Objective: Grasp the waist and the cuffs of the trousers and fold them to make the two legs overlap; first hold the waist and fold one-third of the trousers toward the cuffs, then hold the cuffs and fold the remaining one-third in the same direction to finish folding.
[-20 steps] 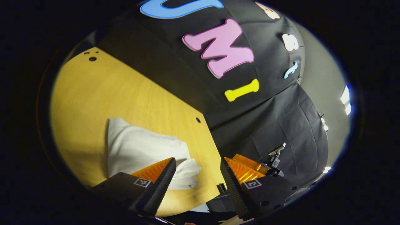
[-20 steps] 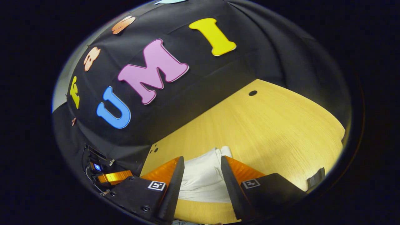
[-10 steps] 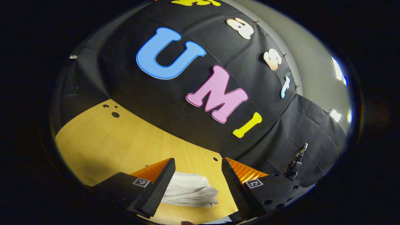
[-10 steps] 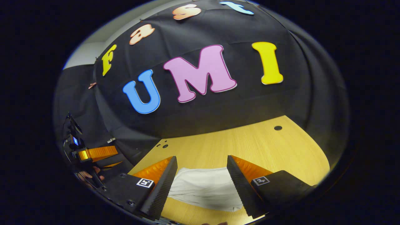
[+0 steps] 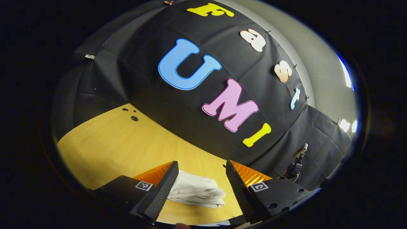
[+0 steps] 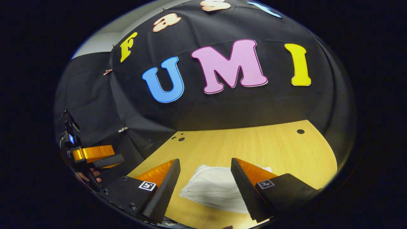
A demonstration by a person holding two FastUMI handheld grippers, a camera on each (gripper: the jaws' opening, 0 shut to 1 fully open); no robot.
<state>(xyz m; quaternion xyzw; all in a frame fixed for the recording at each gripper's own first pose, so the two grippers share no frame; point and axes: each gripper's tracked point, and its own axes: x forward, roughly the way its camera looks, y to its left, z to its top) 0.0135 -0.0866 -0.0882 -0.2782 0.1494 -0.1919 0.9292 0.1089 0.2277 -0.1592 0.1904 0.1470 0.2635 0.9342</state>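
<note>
The white trousers lie folded into a compact stack on the wooden table. In the left gripper view my left gripper is open, raised above the table, and the stack shows between and below its fingers, untouched. In the right gripper view my right gripper is open too, with the folded trousers lying on the table beneath the gap between its fingers. The left gripper appears far off at the left edge of that view, held by a hand.
The black cloth wall stands behind the table's far edge. Small round holes mark the table's far corner, and another hole sits near its right side. A small device on a stand is at the right of the left gripper view.
Both grippers have lifted and tilted up away from the folded trousers, so more wall and less table shows. The trousers stay put on the table.
</note>
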